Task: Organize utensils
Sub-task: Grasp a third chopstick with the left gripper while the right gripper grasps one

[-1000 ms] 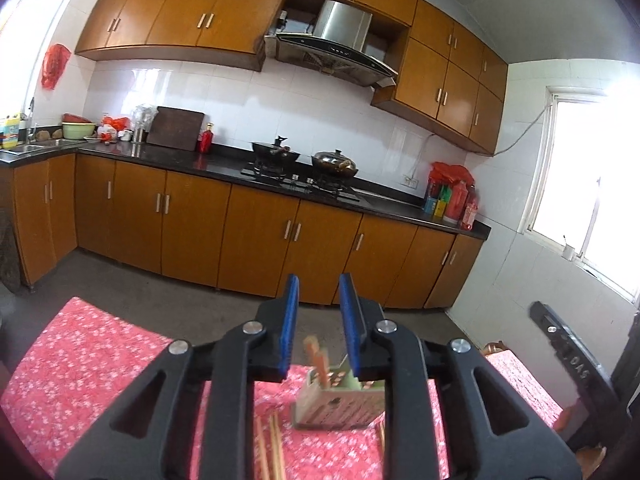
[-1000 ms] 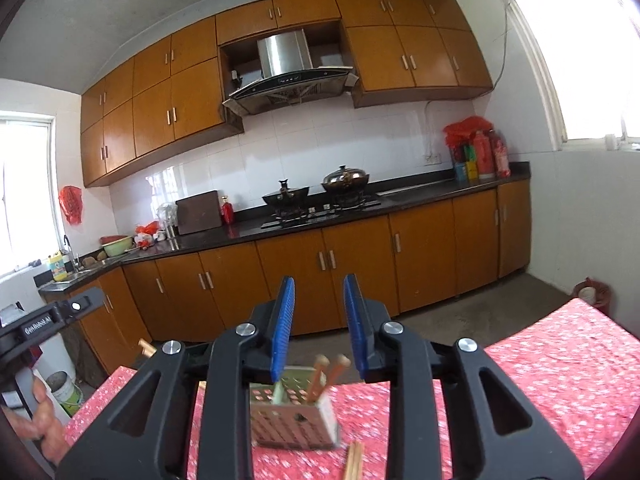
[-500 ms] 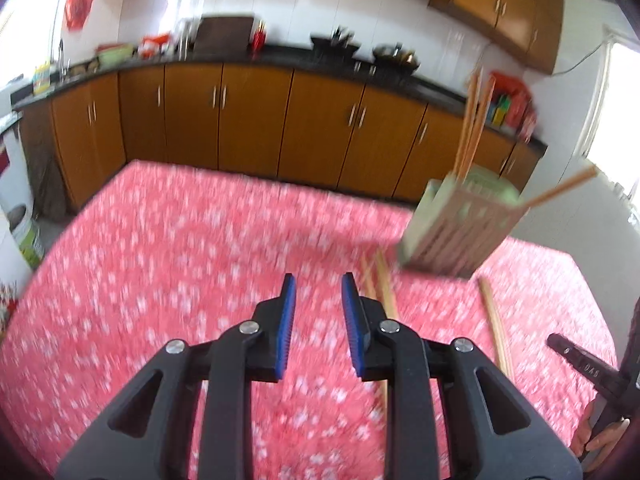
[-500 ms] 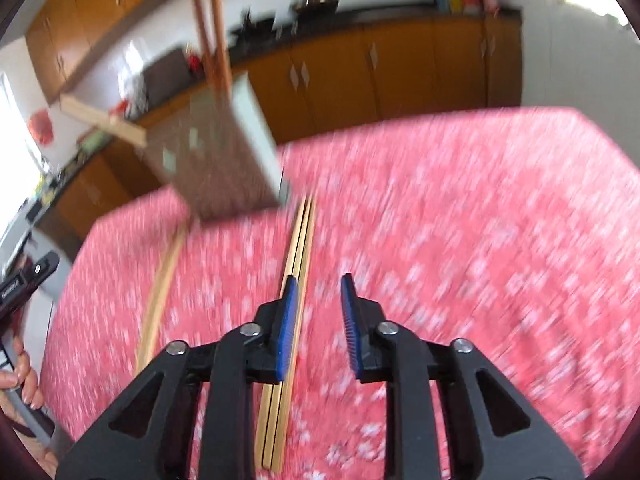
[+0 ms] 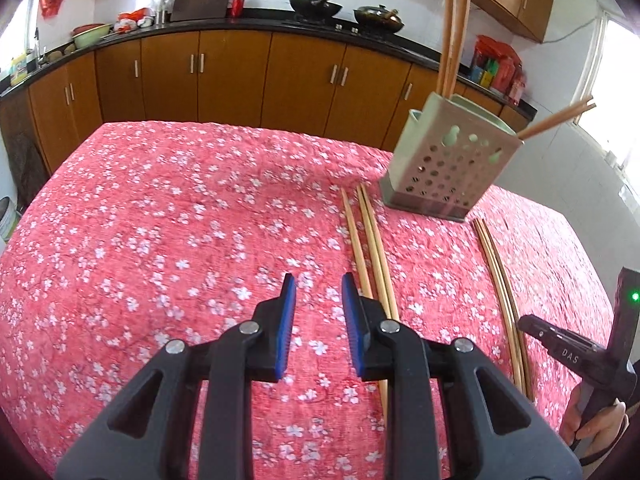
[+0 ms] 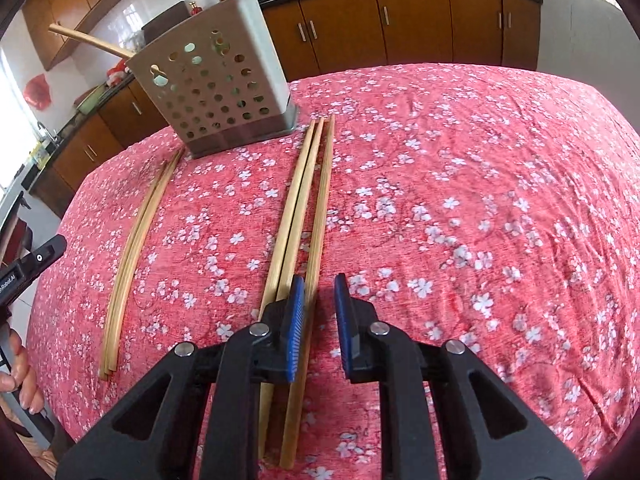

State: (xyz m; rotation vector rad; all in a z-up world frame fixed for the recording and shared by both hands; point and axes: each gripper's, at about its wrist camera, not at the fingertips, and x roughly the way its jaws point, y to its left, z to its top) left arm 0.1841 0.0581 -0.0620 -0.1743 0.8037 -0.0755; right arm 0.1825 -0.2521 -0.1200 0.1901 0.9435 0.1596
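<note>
Right wrist view: right claw (image 6: pixel 316 296) hangs low over the desk (image 6: pixel 480 200) with its jaws narrowly parted and nothing between them. Its left pad sits directly above the near bundle of chopsticks (image 6: pixel 304 208), three or so sticks lying side by side, far tips just beside the base of the utensil holder (image 6: pixel 224 80). A second thin set of chopsticks (image 6: pixel 136 232) lies well to the left.

Left wrist view: left claw (image 5: pixel 318 312) also narrowly parted, empty, over bare red floral cloth. The near bundle (image 5: pixel 370 248) lies just beside its right finger; the thin set (image 5: pixel 500 284) lies beyond, near the other handle. The holder (image 5: pixel 444 168) stands on the far part of the desk and already carries a few sticks, some upright, one leaning out sideways.

Judgement: step in hand is the first pick from the near bundle, right claw best placed.

Notes to self for a clean pick:
- Shift a little left so the bundle sits between the pads, not under one.
- The present gap looks too tight for all the sticks; widen before descending.
- Grip near mid-length so the sticks do not swing.
- Wrinkled cloth may snag a pad; come down gently.
</note>
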